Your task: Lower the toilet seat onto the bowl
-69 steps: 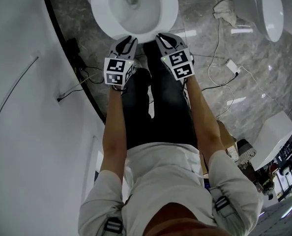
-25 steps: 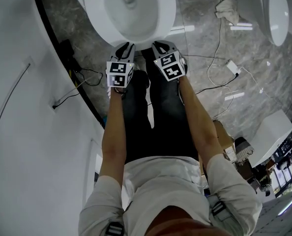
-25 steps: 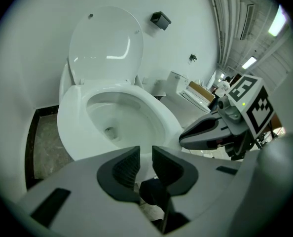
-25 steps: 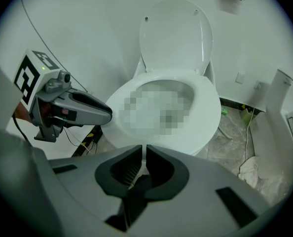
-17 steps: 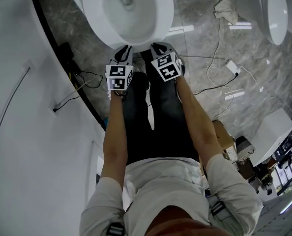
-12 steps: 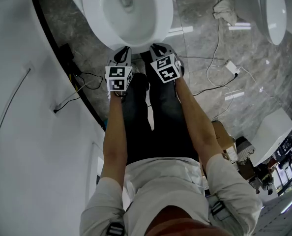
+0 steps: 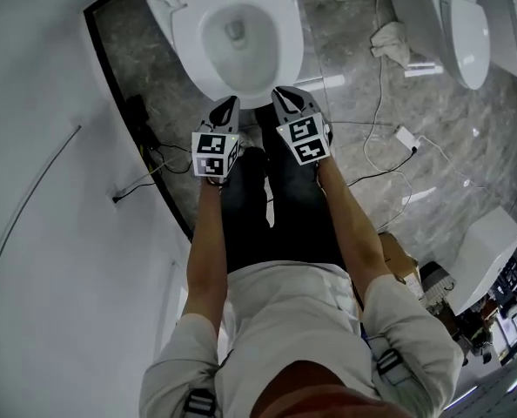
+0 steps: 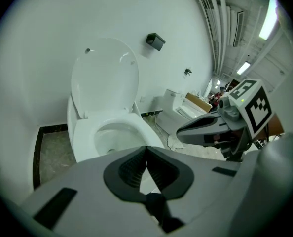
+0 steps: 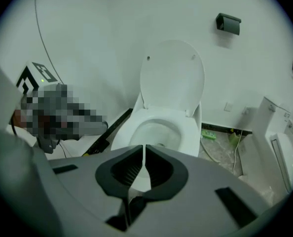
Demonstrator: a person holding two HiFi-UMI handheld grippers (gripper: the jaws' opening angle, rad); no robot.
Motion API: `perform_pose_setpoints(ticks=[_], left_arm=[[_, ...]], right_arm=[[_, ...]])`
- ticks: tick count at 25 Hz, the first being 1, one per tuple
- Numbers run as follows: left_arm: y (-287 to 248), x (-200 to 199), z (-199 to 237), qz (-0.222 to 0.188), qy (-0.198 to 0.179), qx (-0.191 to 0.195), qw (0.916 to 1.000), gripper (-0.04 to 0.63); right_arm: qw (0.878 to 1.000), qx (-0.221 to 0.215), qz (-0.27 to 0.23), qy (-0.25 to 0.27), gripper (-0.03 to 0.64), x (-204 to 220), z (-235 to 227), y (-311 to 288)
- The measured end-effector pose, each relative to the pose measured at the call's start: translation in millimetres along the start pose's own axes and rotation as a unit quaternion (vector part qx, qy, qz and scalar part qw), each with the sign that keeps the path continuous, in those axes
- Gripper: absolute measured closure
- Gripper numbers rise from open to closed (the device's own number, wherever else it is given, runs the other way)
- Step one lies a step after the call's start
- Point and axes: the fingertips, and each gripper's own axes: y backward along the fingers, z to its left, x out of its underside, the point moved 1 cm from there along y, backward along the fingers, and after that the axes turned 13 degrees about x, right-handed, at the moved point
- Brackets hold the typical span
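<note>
The white toilet seat [image 7: 280, 46] lies flat on the bowl [image 7: 189, 33], and the lid [image 8: 104, 75] stands upright against the wall. My left gripper [image 7: 226, 107] hovers just before the bowl's front rim; its jaws have just closed and are shut with nothing between them. My right gripper [image 7: 285, 98] hangs beside it, also shut and empty. In the left gripper view the shut pads [image 8: 146, 149] point at the seat [image 8: 85, 132]. The right gripper view shows its pads [image 9: 144, 149] aimed at the seat [image 9: 188, 127] below the raised lid [image 9: 172, 75].
A white wall [image 7: 50, 190] runs along the left, with a black cable [image 7: 145, 159] at its foot. A second toilet [image 7: 467, 24], a crumpled cloth [image 7: 389, 37] and a white adapter [image 7: 408, 138] with cords lie on the grey floor to the right.
The left gripper's jaws have gone from spread to closed. Both grippers have lifted away from the bowl's front rim, and more of the toilet shows at the top.
</note>
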Motion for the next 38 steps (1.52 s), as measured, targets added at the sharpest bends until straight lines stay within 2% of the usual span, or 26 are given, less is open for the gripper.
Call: perform_pose_setpoints(ticks=[3, 8, 11, 15, 25, 38], left_arm=[[18.3, -41.5, -14.2, -0.026, -0.007, 0.006, 0.9996, 0.572], [59.2, -111.9, -47.9, -0.052, -0.057, 0.015, 0.9969, 0.572], [66.7, -162.5, -68.7, -0.063, -0.074, 0.014, 0.9951, 0.572], [87.4, -205.7, -95.1, -0.076, -0.092, 0.019, 0.9927, 0.572], [147.4, -231.0, -135.9, -0.103, -0.116, 0.011, 0.9878, 0.572], [182.5, -248.1, -146.2, -0.134, -0.120, -0.013, 0.9837, 0.572]], right_arm=[[0.999, 0.001, -0.035, -0.007, 0.592, -42.7, -7.0, 29.0], [0.995, 0.006, -0.093, -0.017, 0.595, -109.0, -13.9, 89.5], [0.993, 0.005, -0.115, -0.016, 0.595, -146.4, -39.3, 120.9], [0.989, 0.008, -0.146, -0.010, 0.595, -179.2, -51.8, 161.6], [0.986, 0.021, -0.163, -0.009, 0.595, -196.6, -46.0, 225.7], [0.984, 0.024, -0.178, -0.009, 0.595, -210.4, -47.9, 258.2]])
